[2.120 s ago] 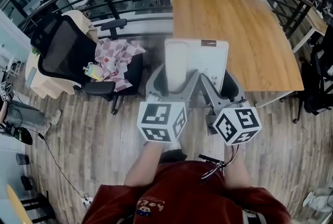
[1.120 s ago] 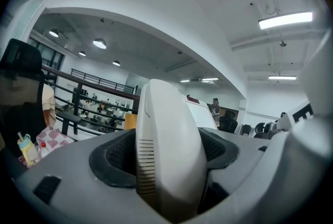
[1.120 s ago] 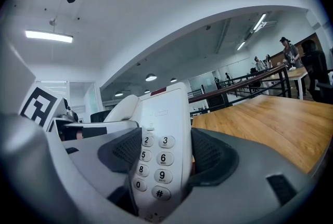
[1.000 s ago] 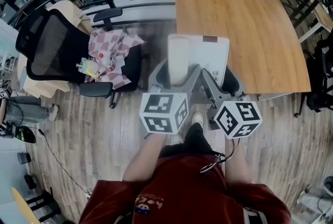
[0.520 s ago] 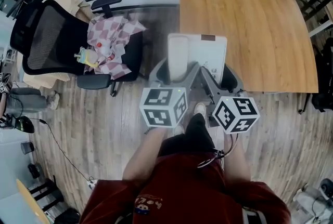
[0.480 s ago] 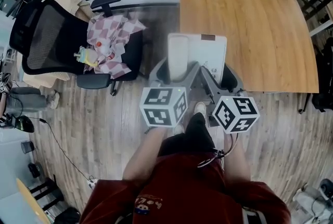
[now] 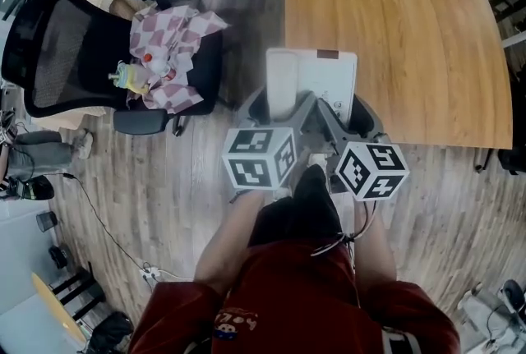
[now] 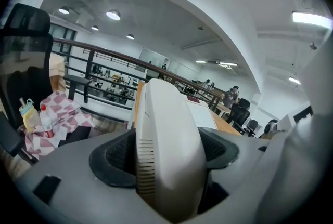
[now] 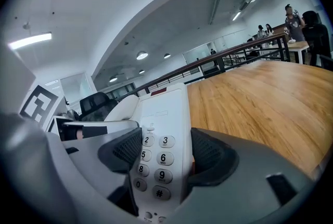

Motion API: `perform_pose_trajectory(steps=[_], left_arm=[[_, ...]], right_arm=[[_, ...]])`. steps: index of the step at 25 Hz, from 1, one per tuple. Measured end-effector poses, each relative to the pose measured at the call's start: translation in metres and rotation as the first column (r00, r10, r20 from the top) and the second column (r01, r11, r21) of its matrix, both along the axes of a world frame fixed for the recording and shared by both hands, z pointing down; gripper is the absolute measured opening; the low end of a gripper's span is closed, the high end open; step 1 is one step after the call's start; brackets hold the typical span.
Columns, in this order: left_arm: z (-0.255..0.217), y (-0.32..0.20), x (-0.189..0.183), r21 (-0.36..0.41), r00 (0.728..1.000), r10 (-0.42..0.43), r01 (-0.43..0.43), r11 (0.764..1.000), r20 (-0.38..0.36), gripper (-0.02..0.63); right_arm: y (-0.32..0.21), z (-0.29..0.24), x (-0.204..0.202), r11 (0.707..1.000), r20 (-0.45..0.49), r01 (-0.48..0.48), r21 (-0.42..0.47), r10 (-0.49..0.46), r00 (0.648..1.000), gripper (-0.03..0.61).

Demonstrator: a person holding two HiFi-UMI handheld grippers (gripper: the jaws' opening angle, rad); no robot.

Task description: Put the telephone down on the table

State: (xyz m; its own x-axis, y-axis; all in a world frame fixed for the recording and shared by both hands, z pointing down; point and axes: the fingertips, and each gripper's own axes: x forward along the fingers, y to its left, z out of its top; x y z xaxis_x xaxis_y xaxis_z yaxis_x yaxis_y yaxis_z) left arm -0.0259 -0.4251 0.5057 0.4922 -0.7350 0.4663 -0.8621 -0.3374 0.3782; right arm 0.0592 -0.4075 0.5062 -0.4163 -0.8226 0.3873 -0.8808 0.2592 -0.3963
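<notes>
Right now my left gripper is clenched on the white handset, and my right gripper is clamped on the keypad side of the telephone. I hold it at the near left corner of the wooden table; whether it touches the top I cannot tell. A black office chair with a checkered cloth stands left.

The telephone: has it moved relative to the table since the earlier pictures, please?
Yes, slightly: the telephone has been carried nearer the table, which looks larger now, its far edge out of frame.
</notes>
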Motion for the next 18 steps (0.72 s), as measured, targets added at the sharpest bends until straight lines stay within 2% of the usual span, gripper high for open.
perform_pose_trajectory(steps=[18], left_arm=[[0.087, -0.035, 0.012, -0.169, 1.000, -0.006, 0.004, 0.986, -0.014, 0.377]], right_arm=[[-0.036, 0.083, 0.011, 0.987, -0.014, 0.015, -0.160, -0.017, 1.000, 0.287]])
